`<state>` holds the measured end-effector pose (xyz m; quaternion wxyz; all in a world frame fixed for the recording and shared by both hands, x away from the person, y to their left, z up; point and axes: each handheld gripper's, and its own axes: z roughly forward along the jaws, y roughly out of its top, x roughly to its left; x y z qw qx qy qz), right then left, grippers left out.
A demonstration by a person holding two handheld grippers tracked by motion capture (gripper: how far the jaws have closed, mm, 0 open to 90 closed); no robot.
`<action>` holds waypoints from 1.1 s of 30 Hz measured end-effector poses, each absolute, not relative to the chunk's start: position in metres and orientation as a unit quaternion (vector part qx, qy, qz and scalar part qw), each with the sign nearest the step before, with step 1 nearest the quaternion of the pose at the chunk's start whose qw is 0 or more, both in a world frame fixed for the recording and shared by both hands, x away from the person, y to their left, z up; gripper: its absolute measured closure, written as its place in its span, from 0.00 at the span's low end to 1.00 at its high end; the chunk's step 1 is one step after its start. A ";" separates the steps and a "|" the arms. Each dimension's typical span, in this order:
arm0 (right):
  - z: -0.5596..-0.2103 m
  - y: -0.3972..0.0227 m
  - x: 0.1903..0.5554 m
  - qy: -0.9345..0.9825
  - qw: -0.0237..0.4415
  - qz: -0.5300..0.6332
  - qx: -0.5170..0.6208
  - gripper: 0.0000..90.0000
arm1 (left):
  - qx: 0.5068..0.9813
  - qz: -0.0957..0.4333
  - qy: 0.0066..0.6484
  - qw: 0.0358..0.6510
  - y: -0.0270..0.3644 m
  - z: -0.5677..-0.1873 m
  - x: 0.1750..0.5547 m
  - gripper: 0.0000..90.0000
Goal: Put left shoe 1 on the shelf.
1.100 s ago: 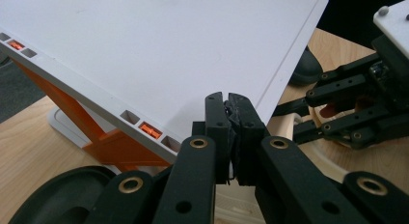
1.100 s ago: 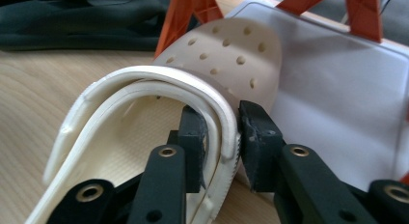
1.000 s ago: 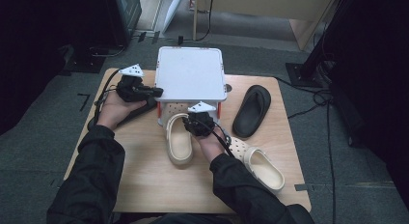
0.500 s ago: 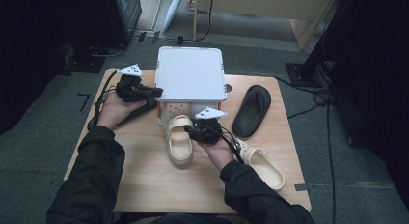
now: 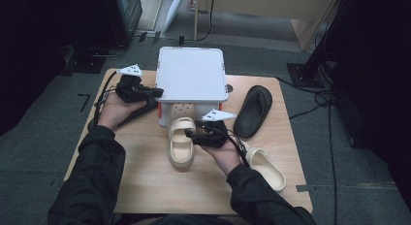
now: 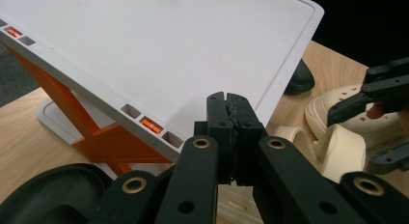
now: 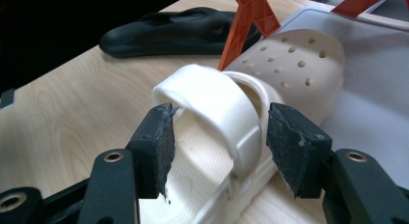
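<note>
A cream clog (image 5: 181, 146) lies on the table with its holed toe (image 7: 289, 64) pushed onto the low shelf of a white rack (image 5: 191, 72) with orange legs. My right gripper (image 5: 192, 136) is at the clog's heel strap (image 7: 217, 101). Its jaws have just been opening and now stand open on either side of the strap, with the pads clear of it. My left gripper (image 5: 156, 92) is shut on nothing, its tips (image 6: 233, 113) close to the rack's left edge, above a black slipper (image 6: 48, 190).
A second black slipper (image 5: 253, 111) lies right of the rack. Another cream clog (image 5: 267, 168) lies at the front right, beside the person's right forearm. Cables trail off the table's left side. Bare wood (image 5: 145, 186) stretches along the front.
The right gripper's jaws have spread apart from the strap, and the hand has drawn back a little to the right and toward the person. The clog stays put. The left hand has not moved.
</note>
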<state>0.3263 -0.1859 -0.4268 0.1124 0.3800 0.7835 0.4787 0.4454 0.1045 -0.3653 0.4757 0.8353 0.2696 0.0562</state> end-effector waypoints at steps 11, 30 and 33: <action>-0.427 -0.199 0.309 0.808 0.110 0.457 0.356 0.84 | 0.834 0.055 0.272 0.477 0.105 -0.366 0.445 1.00; -0.434 -0.183 0.325 0.799 0.104 0.464 0.369 0.75 | 0.831 0.053 0.275 0.480 0.105 -0.366 0.445 1.00; -0.433 -0.182 0.307 0.806 0.100 0.462 0.356 0.76 | 0.831 0.054 0.275 0.480 0.105 -0.366 0.445 1.00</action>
